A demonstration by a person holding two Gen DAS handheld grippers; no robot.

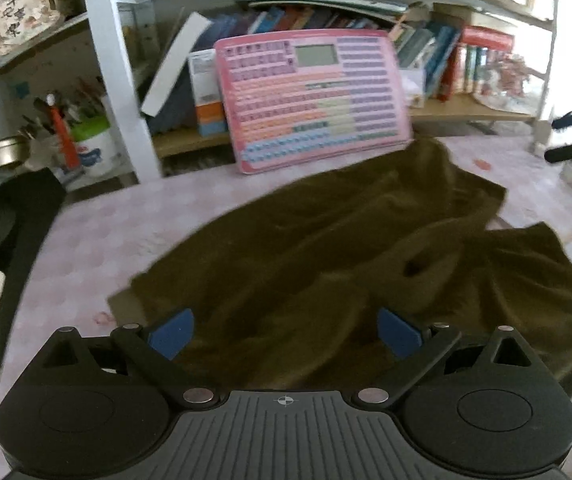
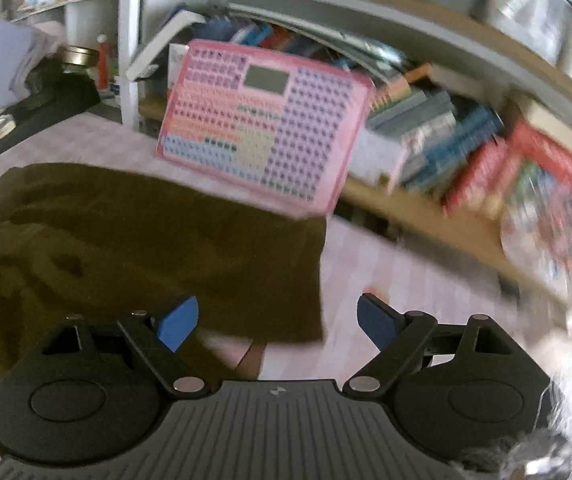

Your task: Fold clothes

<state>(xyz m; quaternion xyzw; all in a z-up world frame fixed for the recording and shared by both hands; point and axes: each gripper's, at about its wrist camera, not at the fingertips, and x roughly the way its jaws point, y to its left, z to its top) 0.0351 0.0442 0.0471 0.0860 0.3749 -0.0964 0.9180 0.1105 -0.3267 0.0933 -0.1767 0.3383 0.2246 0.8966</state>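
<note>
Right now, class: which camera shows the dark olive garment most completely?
The left wrist view: the garment spreads rumpled across the middle of the frame, most edges visible. The right wrist view shows only its right part, cut off at the left.

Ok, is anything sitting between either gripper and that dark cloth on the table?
Nothing visible. The left gripper is open right over the dark olive garment, and the right gripper is open at its near corner. The pink board leans behind the garment.

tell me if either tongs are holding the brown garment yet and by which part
Nothing is held. Both the left tongs and right tongs are open above the brown garment, with no fabric between their fingers.
</note>
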